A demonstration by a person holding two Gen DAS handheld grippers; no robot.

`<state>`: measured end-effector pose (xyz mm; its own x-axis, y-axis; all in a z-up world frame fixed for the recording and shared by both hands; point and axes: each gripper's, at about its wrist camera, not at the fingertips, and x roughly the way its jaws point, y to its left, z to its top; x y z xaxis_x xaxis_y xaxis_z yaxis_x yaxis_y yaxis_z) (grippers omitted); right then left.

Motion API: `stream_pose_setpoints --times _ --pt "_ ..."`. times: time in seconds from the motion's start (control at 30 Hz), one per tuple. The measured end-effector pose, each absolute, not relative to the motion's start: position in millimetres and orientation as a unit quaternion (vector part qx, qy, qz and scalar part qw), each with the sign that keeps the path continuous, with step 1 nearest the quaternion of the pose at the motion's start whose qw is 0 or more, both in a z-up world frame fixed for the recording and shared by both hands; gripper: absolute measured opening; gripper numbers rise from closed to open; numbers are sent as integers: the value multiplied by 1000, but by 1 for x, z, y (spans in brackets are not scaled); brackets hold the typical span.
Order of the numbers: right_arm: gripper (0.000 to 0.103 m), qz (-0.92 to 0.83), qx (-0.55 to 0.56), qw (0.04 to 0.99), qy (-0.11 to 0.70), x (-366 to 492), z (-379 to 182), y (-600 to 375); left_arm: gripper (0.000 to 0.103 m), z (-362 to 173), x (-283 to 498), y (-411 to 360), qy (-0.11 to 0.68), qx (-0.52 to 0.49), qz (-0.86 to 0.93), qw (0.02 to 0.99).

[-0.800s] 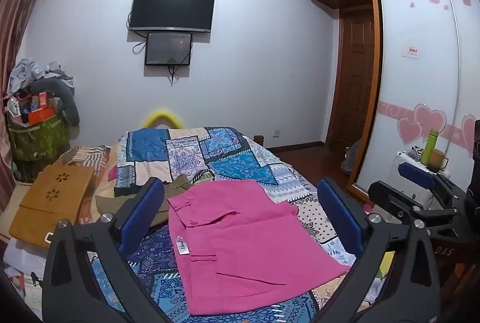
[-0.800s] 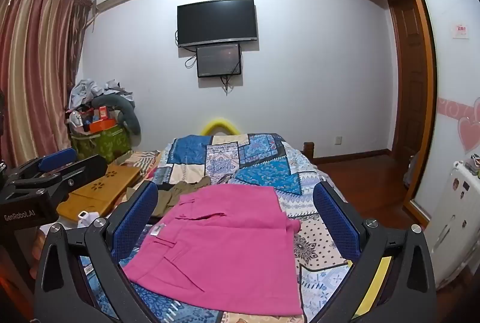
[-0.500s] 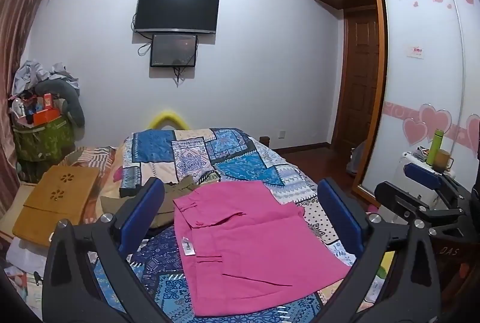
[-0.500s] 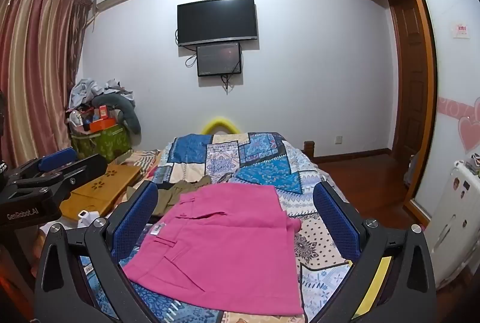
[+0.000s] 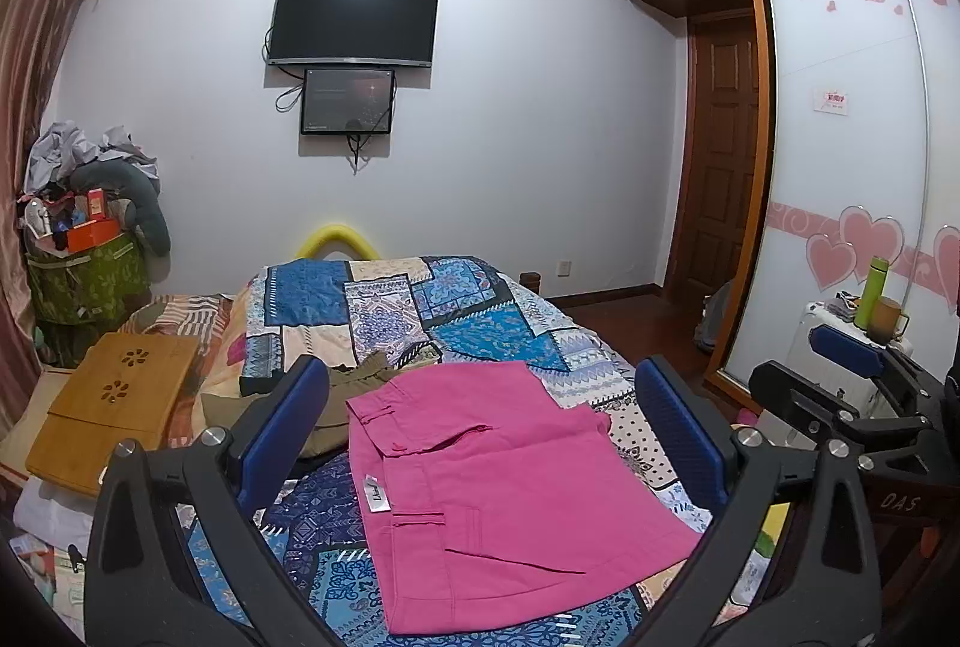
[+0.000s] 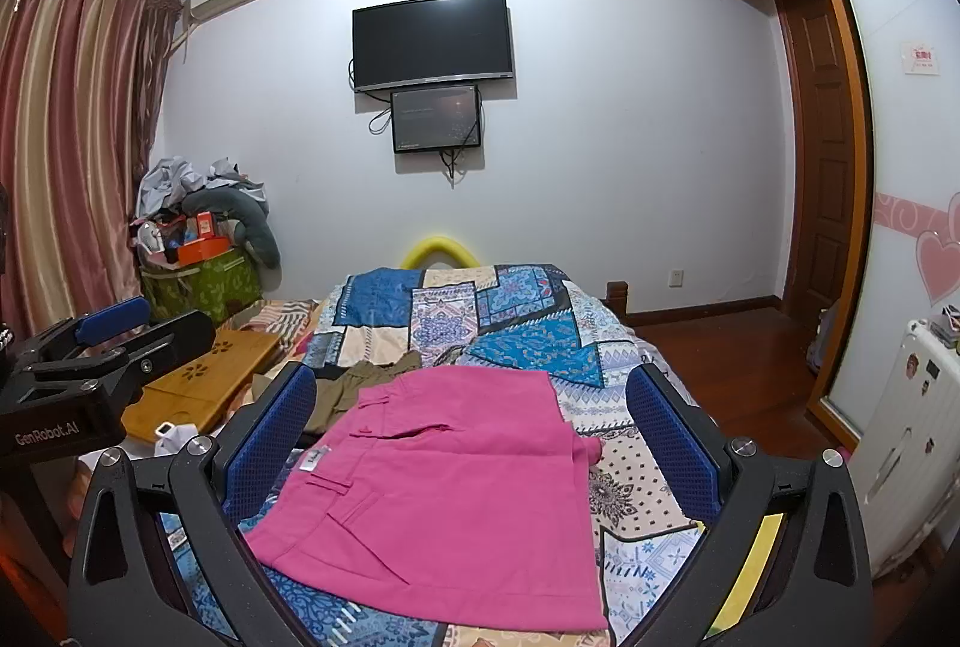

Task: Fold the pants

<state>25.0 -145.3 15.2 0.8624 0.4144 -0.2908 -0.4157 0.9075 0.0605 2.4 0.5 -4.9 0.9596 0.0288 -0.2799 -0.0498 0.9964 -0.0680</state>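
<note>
Pink pants (image 5: 504, 479) lie folded flat in a rough rectangle on the patchwork bedspread (image 5: 420, 305), waistband and white tag toward the left. They also show in the right wrist view (image 6: 444, 491). My left gripper (image 5: 480, 425) hangs above them, open and empty. My right gripper (image 6: 474, 431) is also above them, open and empty. The right gripper shows at the right edge of the left wrist view (image 5: 852, 395), and the left gripper at the left edge of the right wrist view (image 6: 102, 353).
An olive garment (image 5: 354, 395) lies crumpled behind the pants. A wooden lap tray (image 5: 114, 401) sits left of the bed. A green basket of clutter (image 5: 84, 275) stands at the left wall. A white appliance (image 6: 912, 437) and wardrobe (image 5: 840, 155) are on the right.
Both grippers have drifted slightly, the left view shifting a little to the left. The pants have not moved and both grippers stay open.
</note>
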Motion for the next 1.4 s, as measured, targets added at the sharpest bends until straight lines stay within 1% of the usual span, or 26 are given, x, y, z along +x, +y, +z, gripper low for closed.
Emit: stream_pose_setpoints --times 1.4 --pt "103 216 0 965 148 25 22 -148 103 -5 4 3 140 -45 23 989"
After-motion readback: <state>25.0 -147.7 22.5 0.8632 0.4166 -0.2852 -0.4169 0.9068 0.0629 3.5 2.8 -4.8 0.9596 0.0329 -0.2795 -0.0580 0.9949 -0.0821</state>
